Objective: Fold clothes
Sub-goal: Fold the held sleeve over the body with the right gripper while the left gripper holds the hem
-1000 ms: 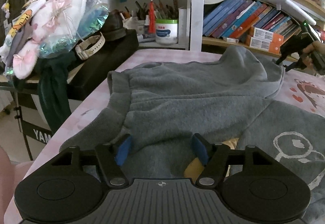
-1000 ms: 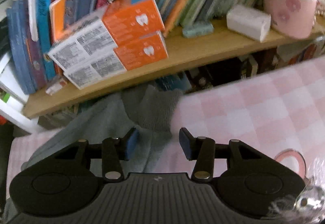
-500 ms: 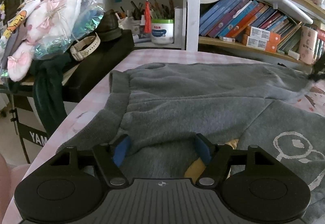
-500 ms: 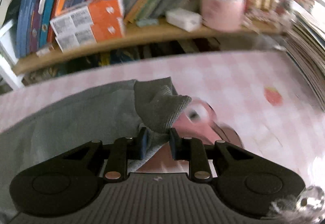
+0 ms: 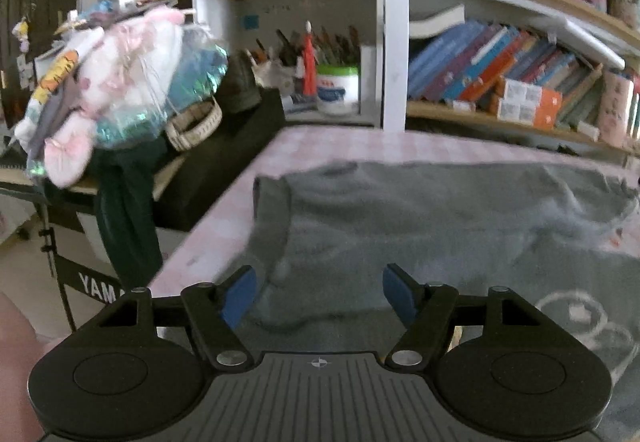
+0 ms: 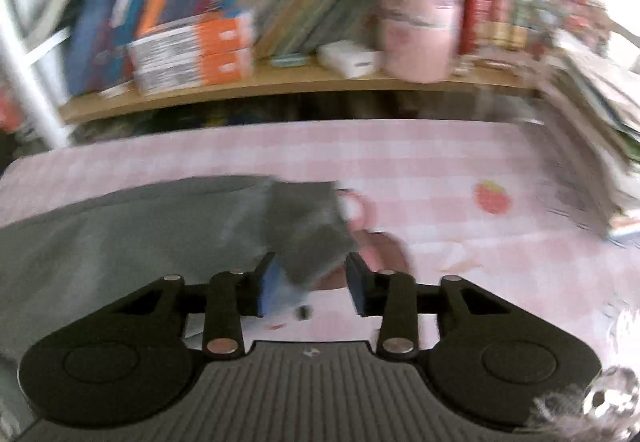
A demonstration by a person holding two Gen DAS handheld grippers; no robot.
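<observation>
While the grey sweater [image 5: 440,217] lies spread on the pink checked bench [image 6: 440,161], the left tool [image 5: 320,296] hangs over it with its jaws wide apart; the right tool [image 6: 312,288], also parted, has the sweater's cuff [image 6: 312,234] between its jaws.

Left wrist cam sits low behind the left claw [image 5: 318,296], just above the tabletop [image 5: 320,149], looking fwd across the grey sweatshirt [image 5: 440,217] toward the far bookshelf [image 5: 500,121] and the cluttered stand at far left. Right wrist cam rides behind the right claw [image 6: 312,288], also low and close, facing the far shelf [image 6: 280,85] head-on (heavy motion blur), w/ the sweatshirt's cuff [image 6: 308,234] right at its fingers. Shared btw both views: the pink check cloth, the grey sweatshirt, the orange boxes [image 5: 528,101] [image 6: 196,53] and the pink cylinder [image 5: 618,105] [image 6: 420,5] on the shelf.
</observation>
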